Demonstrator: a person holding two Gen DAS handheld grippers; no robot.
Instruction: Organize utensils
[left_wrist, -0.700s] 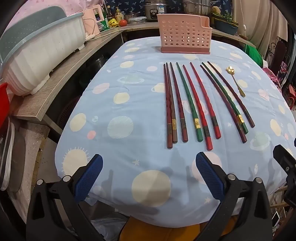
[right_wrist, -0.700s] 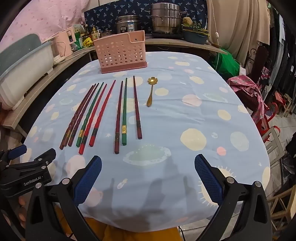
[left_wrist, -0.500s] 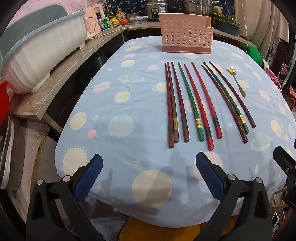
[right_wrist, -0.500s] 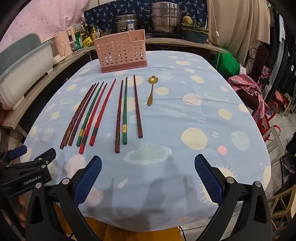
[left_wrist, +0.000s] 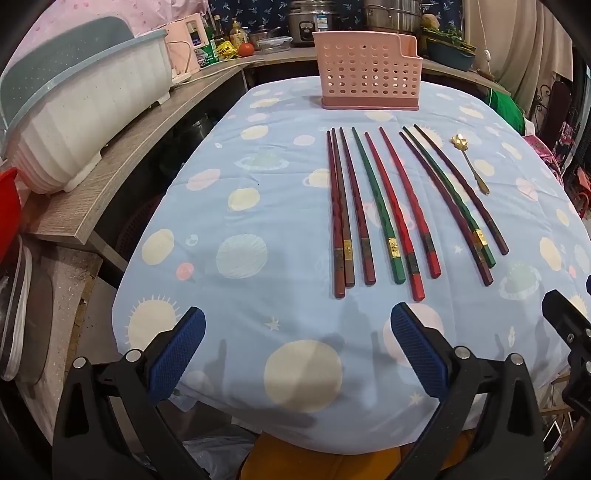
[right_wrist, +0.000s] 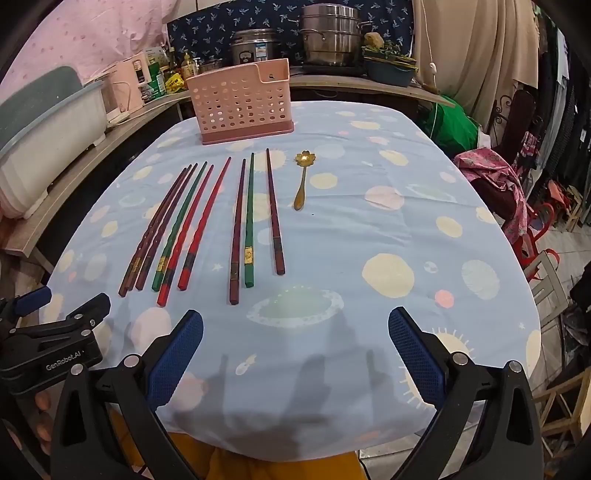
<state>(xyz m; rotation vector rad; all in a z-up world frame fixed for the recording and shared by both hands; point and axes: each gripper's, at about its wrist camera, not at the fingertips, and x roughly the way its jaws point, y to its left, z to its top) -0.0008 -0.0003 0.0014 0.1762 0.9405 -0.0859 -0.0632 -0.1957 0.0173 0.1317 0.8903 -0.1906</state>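
Nine lacquered wooden chopsticks (left_wrist: 384, 210) (right_wrist: 207, 225), counted: two green, two bright red, five dark red-brown to maroon. They lie side by side, tips pointing away, in a row of six and a row of three, on the surface under a pale blue planet-print cloth (left_wrist: 240, 258) (right_wrist: 369, 240).
One small gold spoon with a flower-shaped bowl (left_wrist: 469, 162) (right_wrist: 303, 177), just right of the row.
One pink perforated plastic utensil holder (left_wrist: 369, 79) (right_wrist: 242, 101), upright beyond the tips, nothing visible inside.

Left wrist view alone: a red basin edge (left_wrist: 7, 206) and a tomato (left_wrist: 246, 48) on the side counter. Right wrist view alone: the left tool's body (right_wrist: 51, 343) with fingertips under it, and a pink garment (right_wrist: 495, 181) on a chair.

Left tool (left_wrist: 293, 350) and right tool (right_wrist: 293, 350), two in all, both spread wide and gripping nothing; the chopsticks lie ahead of the blue pads, apart from them.
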